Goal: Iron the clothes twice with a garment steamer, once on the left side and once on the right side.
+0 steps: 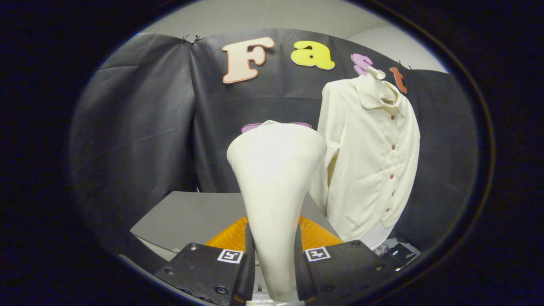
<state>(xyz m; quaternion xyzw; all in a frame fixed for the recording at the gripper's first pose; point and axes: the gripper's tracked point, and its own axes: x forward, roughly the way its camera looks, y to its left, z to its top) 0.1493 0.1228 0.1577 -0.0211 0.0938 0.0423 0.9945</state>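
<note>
Gripper (275,272) fingers press in from both sides on the narrow handle of 1 cream-white garment steamer (275,178), pinching it between them. Each of the 2 fingers carries 1 square black-and-white marker on its upper face, so 2 markers are in sight. From the grip, the steamer rises and widens into a broad rounded head that stands upright ahead of the fingers.

Beyond the steamer and to its right hangs 1 cream shirt (374,161) with a collar and a row of small reddish buttons down the front; 5 buttons can be counted clearly, and any lower ones are hard to make out. The shirt hangs on a pale stand whose top pokes out above the collar. The steamer head sits beside the shirt's near sleeve; whether they touch cannot be told.

Below, 1 grey table (191,216) lies beyond the fingers, and 1 orange object (316,233) shows just behind the steamer's handle, partly hidden by it.
</note>
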